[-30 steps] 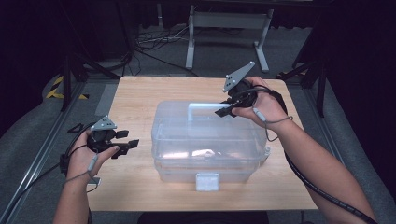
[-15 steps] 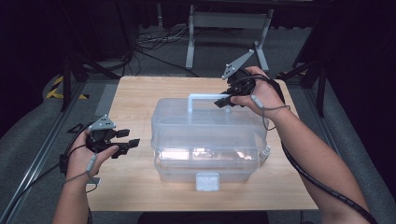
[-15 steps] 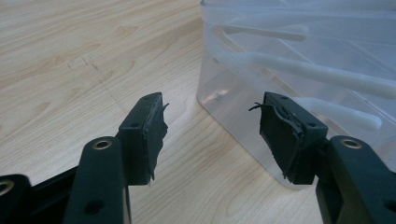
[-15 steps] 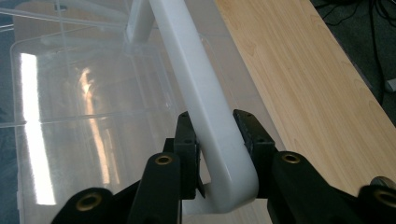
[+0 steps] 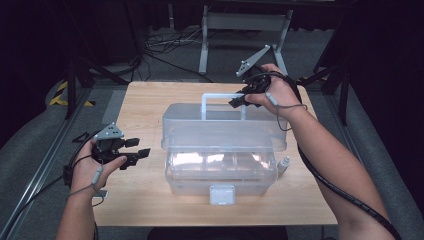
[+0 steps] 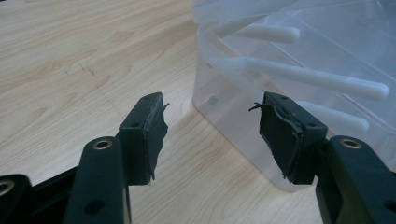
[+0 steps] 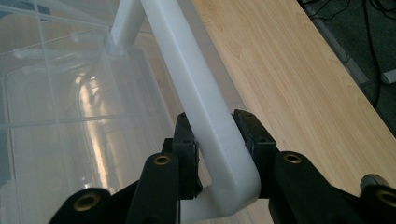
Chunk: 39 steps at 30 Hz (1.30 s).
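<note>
The right gripper (image 5: 239, 99) is clamping the white plastic carrying handle (image 7: 196, 102) of the clear plastic storage box (image 5: 220, 150), handle between its jaws. The left gripper (image 5: 140, 151) is gaping empty beside the box's wall.

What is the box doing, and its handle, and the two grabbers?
Clear plastic box: on the wooden table, lid raised off the base.
White handle: upright, clamped at one corner.
Front latch: hangs undone.
Right gripper: shut on the handle.
Left gripper: open, nothing between its jaws, beside the box.
</note>
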Available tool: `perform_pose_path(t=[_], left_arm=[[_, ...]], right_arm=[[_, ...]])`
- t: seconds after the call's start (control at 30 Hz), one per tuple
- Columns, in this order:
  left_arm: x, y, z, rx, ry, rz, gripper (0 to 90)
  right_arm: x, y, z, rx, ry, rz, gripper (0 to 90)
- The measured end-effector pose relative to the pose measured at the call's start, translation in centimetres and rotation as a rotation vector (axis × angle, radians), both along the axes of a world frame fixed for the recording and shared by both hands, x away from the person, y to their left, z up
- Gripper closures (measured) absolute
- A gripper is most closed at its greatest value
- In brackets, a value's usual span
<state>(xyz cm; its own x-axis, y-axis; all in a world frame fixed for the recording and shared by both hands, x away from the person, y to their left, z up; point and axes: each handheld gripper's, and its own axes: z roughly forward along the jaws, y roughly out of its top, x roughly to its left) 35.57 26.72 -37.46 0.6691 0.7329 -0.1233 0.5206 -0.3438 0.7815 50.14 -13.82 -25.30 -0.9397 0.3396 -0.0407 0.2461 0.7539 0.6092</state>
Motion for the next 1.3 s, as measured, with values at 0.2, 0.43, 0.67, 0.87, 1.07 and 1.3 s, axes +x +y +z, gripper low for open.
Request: perform_pose_path(t=[0.2, 0.43, 0.67, 0.87, 1.07, 1.3], left_arm=[[-0.2, -0.2, 0.2, -0.004, -0.004, -0.003, 41.5], [-0.6, -0.8, 0.9, -0.007, -0.026, -0.024, 46.7], [-1.0, -1.8, 1.7, 0.027, -0.050, -0.087, 74.1], [-1.5, -3.1, 2.5, -0.012, -0.069, -0.180, 89.8], [-1.6, -5.3, 2.8, -0.059, -0.087, -0.251, 89.9], [-1.3, -6.4, 2.9, -0.112, -0.133, -0.235, 89.9]], right_arm=[[0.7, 0.0, 0.0, 0.004, 0.011, -0.008, 71.3], [1.3, 0.0, 0.0, 0.009, 0.027, -0.018, 71.1], [1.5, 0.0, 0.0, 0.007, 0.035, -0.021, 71.0], [1.5, 0.1, 0.1, 0.003, 0.034, -0.023, 71.0], [1.5, 0.1, 0.1, 0.002, 0.036, -0.025, 70.9], [1.4, 0.1, 0.1, 0.004, 0.037, -0.029, 70.9]])
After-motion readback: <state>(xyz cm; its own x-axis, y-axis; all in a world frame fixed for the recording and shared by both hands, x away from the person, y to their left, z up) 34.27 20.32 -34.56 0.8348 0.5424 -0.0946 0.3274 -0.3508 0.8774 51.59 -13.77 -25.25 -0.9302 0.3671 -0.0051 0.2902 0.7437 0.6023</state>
